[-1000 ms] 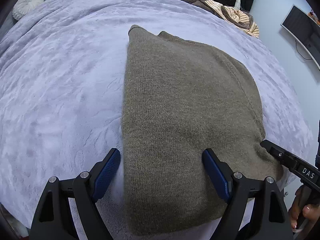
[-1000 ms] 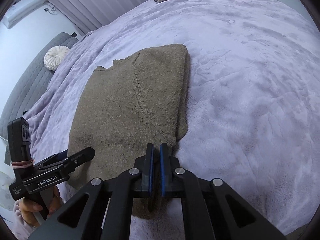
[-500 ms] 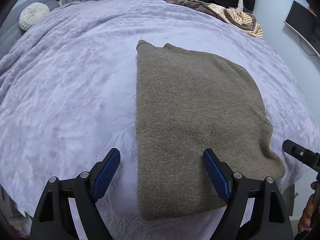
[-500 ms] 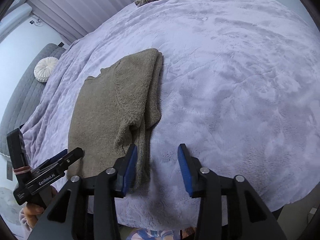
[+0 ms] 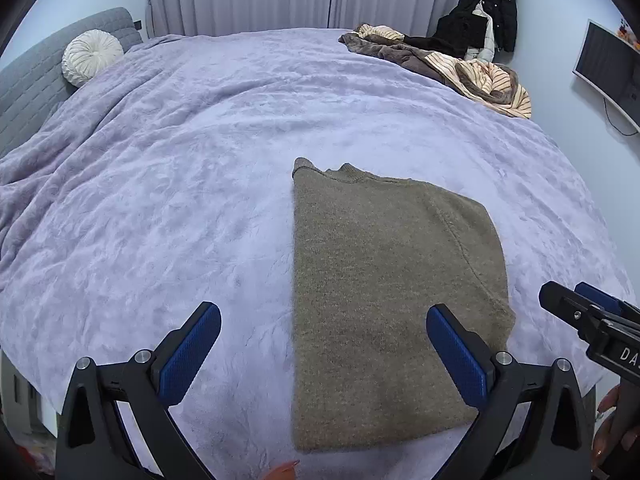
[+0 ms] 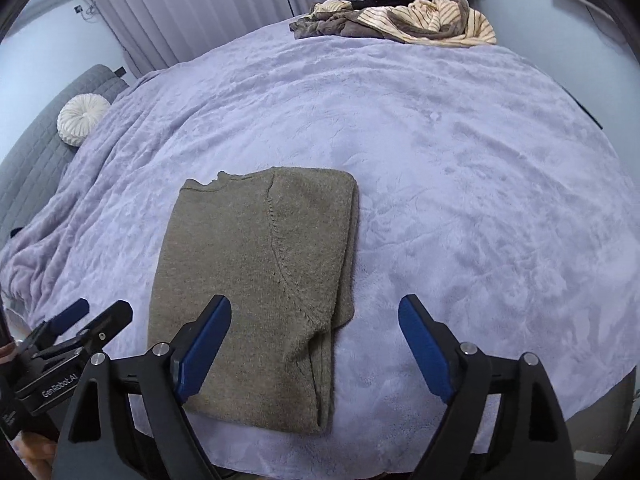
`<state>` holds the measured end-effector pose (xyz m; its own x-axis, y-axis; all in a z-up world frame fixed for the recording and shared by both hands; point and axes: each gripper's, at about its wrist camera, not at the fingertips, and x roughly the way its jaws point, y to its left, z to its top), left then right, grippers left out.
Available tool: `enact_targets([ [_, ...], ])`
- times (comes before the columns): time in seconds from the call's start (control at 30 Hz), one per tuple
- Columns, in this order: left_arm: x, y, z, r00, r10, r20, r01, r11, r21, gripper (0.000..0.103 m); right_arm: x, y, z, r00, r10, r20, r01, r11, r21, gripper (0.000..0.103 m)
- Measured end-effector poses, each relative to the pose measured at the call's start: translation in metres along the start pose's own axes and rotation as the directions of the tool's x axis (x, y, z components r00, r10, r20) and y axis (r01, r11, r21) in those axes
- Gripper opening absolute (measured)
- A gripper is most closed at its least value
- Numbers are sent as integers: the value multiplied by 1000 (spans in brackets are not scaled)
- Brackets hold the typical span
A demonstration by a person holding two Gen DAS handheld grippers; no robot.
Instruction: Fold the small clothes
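Note:
An olive-brown knit sweater [image 5: 384, 292] lies folded into a narrow rectangle on the lilac bedspread [image 5: 200, 184], near the bed's front edge; it also shows in the right wrist view [image 6: 256, 264]. My left gripper [image 5: 324, 356] is open and empty, held above the sweater's near left part. My right gripper [image 6: 316, 352] is open and empty, above the sweater's near right edge. Each gripper shows in the other's view, the right [image 5: 592, 320] and the left [image 6: 76, 328].
A heap of striped and brown clothes [image 5: 452, 64] lies at the bed's far right corner, also in the right wrist view [image 6: 404, 20]. A round white cushion [image 5: 92, 56] rests against the grey headboard at far left. A wall monitor [image 5: 612, 68] hangs at right.
My right gripper was shut on the sweater's near right edge, then opened and let it go. Both grippers have pulled back and up from the sweater, which lies flat.

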<state>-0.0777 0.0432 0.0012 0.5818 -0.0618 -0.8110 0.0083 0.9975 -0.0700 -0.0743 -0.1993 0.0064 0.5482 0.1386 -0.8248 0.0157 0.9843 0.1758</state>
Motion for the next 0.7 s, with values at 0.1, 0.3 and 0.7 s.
enact_targets([
  [0.1,-3,-6,-2,1000,16,19,-16,1000,12,103,0,11,2,999,-49,11,50,998,-36,88],
  [0.3,-3,-9,-6,997,72,19,-73,997,7,103,-1,15,2,996,-87,9,87,996,-25,88],
  [0.7,2,-11,-7,996,93,-4,-92,995,35,103,1,19,1,994,-109,4,110,994,-28,88],
])
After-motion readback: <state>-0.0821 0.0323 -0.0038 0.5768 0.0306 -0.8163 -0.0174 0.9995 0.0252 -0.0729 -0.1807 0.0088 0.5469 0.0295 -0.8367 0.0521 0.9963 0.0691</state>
